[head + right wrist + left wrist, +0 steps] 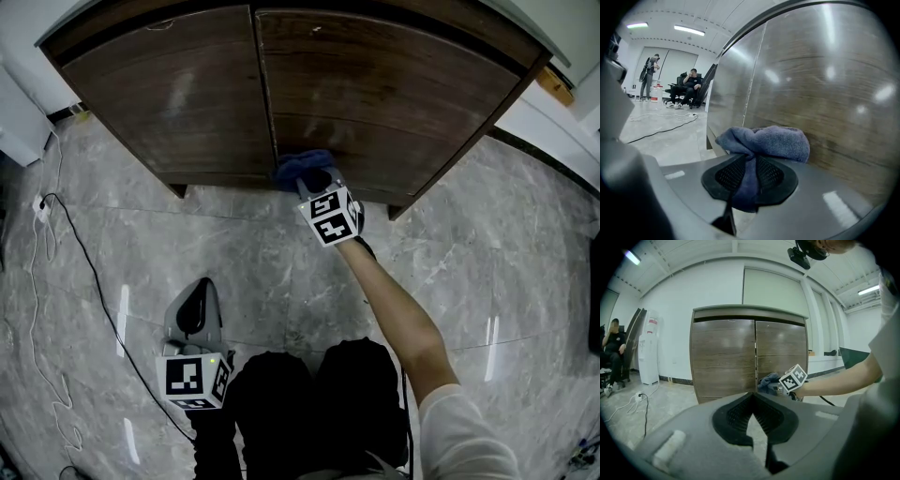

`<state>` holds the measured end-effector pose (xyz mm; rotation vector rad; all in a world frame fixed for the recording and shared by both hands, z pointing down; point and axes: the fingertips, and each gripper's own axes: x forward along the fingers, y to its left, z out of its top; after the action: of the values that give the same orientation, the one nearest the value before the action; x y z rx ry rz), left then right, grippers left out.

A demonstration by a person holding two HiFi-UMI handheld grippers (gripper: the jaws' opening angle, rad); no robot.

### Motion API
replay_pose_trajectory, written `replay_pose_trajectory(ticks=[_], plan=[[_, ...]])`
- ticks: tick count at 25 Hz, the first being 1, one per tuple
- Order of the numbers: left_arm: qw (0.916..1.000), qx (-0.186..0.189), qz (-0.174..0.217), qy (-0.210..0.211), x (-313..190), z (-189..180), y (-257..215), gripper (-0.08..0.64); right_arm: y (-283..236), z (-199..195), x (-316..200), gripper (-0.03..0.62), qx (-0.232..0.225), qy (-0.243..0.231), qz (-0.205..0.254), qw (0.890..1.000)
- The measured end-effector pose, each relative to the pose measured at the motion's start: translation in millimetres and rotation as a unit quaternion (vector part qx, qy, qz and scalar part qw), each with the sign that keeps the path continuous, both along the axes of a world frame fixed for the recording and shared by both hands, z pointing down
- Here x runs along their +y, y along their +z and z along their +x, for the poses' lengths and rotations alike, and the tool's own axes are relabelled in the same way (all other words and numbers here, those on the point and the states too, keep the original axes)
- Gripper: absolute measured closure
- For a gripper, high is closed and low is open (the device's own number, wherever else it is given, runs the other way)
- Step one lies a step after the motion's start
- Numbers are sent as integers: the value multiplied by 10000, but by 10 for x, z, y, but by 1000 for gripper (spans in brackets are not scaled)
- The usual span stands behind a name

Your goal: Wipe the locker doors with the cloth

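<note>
Right gripper (751, 161) pinches a blue cloth (776, 140) between its jaws. The bunched cloth is pressed against the lower part of the right locker door (394, 94), just beside the seam with the left door (178, 94). Left gripper (753, 397) hangs low over the grey floor (281, 262), well apart from the locker, its jaws closed together on nothing.

We find no legible words, numbers or brand names in any view.

Coded marks only: black-and-white square patterns on the right marker cube (330, 217) and the left marker cube (195, 380). They carry no letters or digits.

The white dispenser (649, 352) against the far wall has a red label (652, 322), too small for us to read.
</note>
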<state>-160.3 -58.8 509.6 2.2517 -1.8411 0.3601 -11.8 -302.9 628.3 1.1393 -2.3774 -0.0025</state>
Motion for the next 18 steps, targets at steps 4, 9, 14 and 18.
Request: replay_pose_trajectory(ticks=[4, 9, 14, 18], plan=[[10000, -18, -10, 5, -14, -6, 8, 559, 175, -40, 0, 517, 111, -53, -158, 9998], [10000, -8, -15, -2, -24, -27, 0, 560, 227, -72, 5, 517, 203, -56, -225, 9995], [10000, 18, -7, -1, -22, -16, -3, 560, 5, -132, 2, 517, 159, -111, -85, 9998], [10000, 37, 17, -24, -11, -36, -35, 560, -389, -236, -19, 518, 75, -218, 195, 9995]])
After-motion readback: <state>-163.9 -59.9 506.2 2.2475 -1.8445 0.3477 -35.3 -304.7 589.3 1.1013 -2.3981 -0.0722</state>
